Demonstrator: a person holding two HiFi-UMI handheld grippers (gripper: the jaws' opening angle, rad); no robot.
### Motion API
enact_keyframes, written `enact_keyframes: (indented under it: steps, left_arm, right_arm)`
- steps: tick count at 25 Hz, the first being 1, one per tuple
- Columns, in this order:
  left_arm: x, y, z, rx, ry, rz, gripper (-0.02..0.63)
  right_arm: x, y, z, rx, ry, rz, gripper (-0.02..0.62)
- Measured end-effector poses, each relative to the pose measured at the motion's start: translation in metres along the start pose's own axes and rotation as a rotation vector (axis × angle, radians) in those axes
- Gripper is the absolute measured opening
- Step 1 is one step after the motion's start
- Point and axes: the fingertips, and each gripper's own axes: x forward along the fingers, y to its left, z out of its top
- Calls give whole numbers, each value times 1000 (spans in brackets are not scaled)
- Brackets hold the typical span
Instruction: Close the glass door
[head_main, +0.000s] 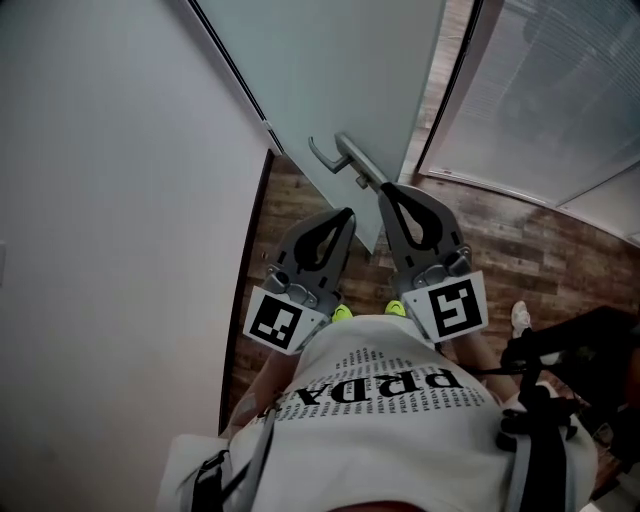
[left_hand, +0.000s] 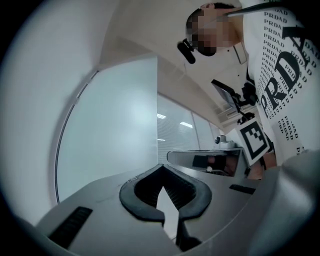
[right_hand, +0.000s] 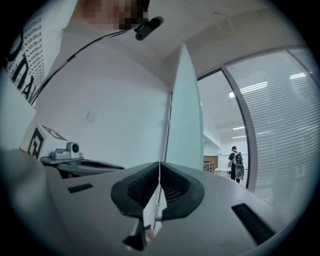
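Observation:
The frosted glass door stands ajar ahead of me, and its metal lever handle sticks out towards me. My right gripper is shut and empty, with its tip just below and right of the handle's base; whether they touch I cannot tell. To its left and a little lower, my left gripper is also shut and holds nothing. In the right gripper view the shut jaws point along the door's thin edge. The left gripper faces the door's broad frosted pane.
A white wall runs along my left. Glass partitions with blinds stand on the right, above a wood-pattern floor. Black equipment hangs at my right side. Far beyond the doorway stands a person.

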Motion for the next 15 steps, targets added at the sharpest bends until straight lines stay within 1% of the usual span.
enact_keyframes:
  steps: [3,6,8,11,13,15]
  left_arm:
    - [-10,-4,-6,-9,16,14,-5]
    - [5,-8,-7,23,18,37,-5]
    - [14,-9,-1,43,8,65,-5]
    - [-4,-9,-2,71,-10,115,-5]
    - [-19,-9,-7,90,-28,142,-5]
    - [-25,-11,-12,90,-45,163,-5]
  right_arm:
    - [-7,-5,3,8,-17,-19,-2]
    - [-13,-20,2,-33,-33,-33,-2]
    - [-13,-28,-1,-31,-28,-28,-1]
    - [-13,-16,-6,-37,-16,-6,2]
    - [-14,-5,-10,-63,-18,3,6]
    - [-14,-1,-12,-88,-26,5,6]
